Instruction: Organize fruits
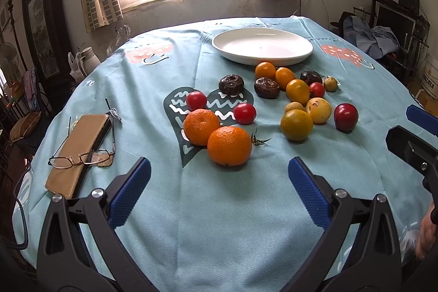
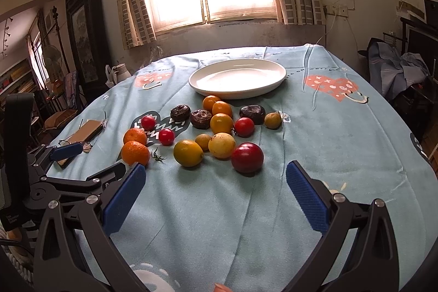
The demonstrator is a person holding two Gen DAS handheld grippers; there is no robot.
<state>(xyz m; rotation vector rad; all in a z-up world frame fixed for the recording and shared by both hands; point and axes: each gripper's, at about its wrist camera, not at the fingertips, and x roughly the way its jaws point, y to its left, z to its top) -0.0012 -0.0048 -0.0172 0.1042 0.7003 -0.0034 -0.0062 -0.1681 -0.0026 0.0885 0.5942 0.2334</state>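
Note:
Several fruits lie loose on the light-blue tablecloth (image 1: 219, 210). Two tangerines (image 1: 229, 146) sit nearest my left gripper (image 1: 219, 171), which is open and empty just short of them. Red cherry tomatoes (image 1: 244, 113), yellow-orange citrus (image 1: 296, 125), a dark red plum (image 1: 346, 116) and dark brown fruits (image 1: 231, 84) lie beyond. The empty white plate (image 1: 273, 59) stands behind them. In the right wrist view my right gripper (image 2: 215, 177) is open and empty, with the plum (image 2: 247, 157) just ahead. The left gripper (image 2: 90, 163) shows at the left there.
A tan case (image 1: 79, 149) with spectacles (image 1: 79, 158) on it lies at the table's left edge. A small green stem (image 1: 260, 140) lies beside the tangerines. Furniture, a jug (image 1: 89, 59) and cloth piles stand around the round table. A person's hand (image 1: 427, 234) shows at right.

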